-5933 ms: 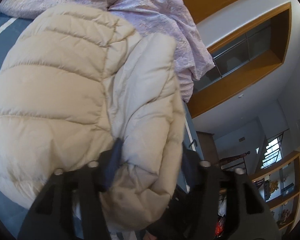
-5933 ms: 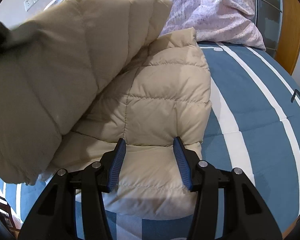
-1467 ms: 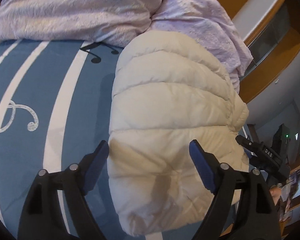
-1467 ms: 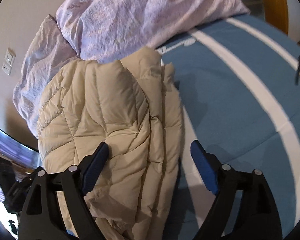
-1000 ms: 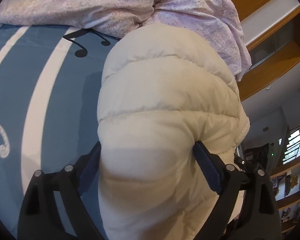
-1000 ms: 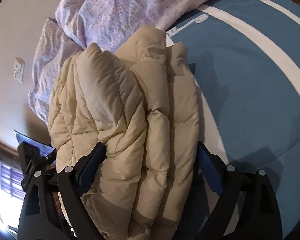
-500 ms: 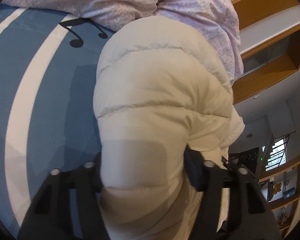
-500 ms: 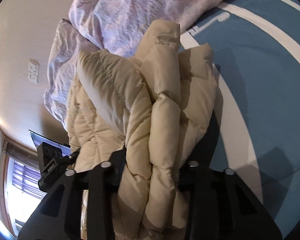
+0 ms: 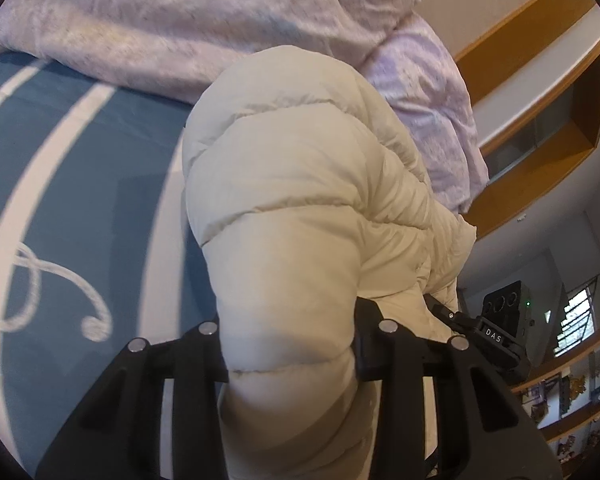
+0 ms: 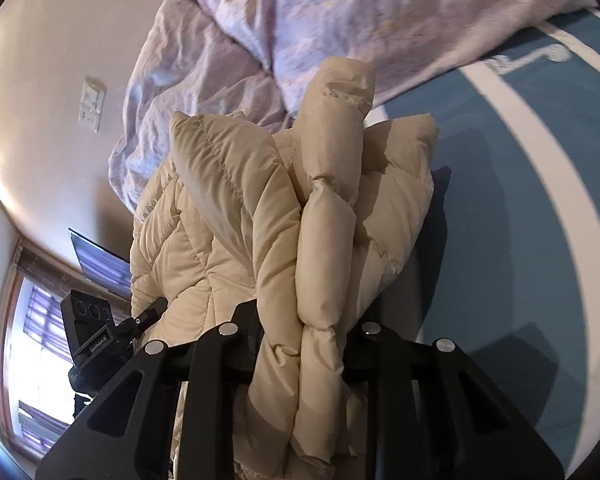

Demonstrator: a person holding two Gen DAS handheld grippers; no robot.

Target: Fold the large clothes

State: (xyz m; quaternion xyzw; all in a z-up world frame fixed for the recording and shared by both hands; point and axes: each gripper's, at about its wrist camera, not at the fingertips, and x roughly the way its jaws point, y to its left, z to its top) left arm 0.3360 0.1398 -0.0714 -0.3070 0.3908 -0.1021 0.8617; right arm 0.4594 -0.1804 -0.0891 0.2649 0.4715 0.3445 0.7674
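Note:
A cream quilted puffer jacket [image 9: 300, 208] is folded into a thick bundle and held up off the blue bed cover [image 9: 80, 184]. My left gripper [image 9: 290, 344] is shut on one end of the bundle, its fingers sunk into the padding. My right gripper [image 10: 302, 340] is shut on the other end, where the folded layers of the jacket [image 10: 284, 220] stand on edge. Each wrist view shows the other gripper's camera unit [image 9: 504, 320] [image 10: 90, 332] behind the jacket.
A crumpled lilac duvet [image 9: 188, 20] lies along the head of the bed, also in the right wrist view [image 10: 340, 8]. The blue cover with white stripes [image 10: 520, 200] spreads below. Wooden wall shelves [image 9: 540, 128] are on one side, a window [image 10: 32, 360] on the other.
Both grippers closed on the folded jacket's ends and lifted it off the bed cover. Earlier they stood open around it as it lay flat.

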